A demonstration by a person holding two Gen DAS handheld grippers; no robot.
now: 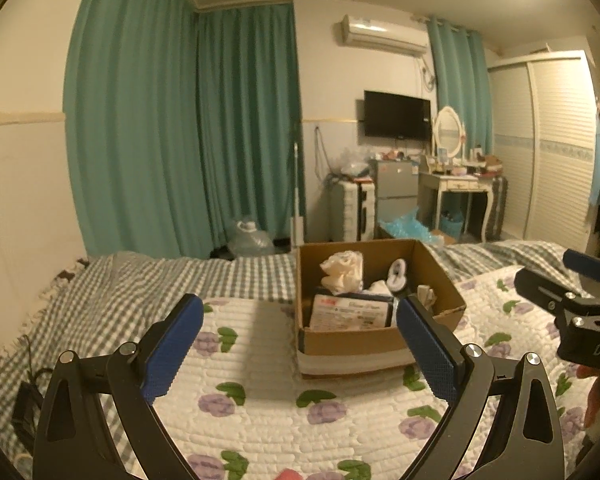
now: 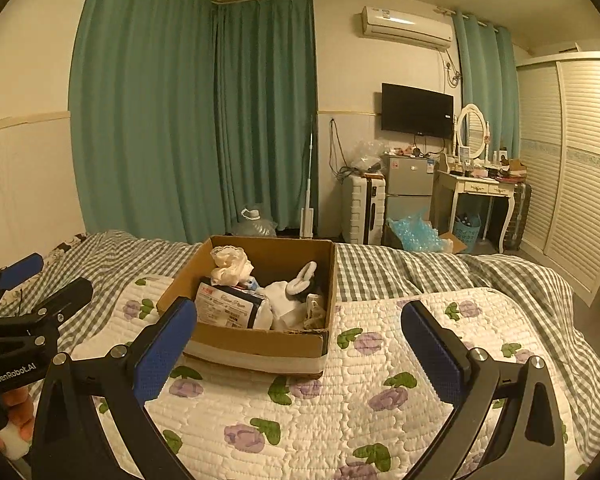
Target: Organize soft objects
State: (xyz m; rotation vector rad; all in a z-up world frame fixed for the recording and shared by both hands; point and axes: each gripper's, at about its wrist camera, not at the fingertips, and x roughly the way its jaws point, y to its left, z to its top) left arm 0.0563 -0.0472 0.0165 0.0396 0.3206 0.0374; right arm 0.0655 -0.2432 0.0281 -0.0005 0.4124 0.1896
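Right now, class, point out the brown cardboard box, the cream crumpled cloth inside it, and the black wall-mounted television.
brown cardboard box (image 2: 260,340): right wrist view, near front wall.
cream crumpled cloth (image 2: 231,264): right wrist view, middle of bundle.
black wall-mounted television (image 1: 397,115): left wrist view, screen centre.

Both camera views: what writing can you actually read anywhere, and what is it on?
"GenRobot.AI": on the left gripper body, right view.
"DAS", cut off by the picture's edge: on the right gripper body, left view.
Package in the box: printed label, too blurred to read.
Air conditioner sticker: too small to read.
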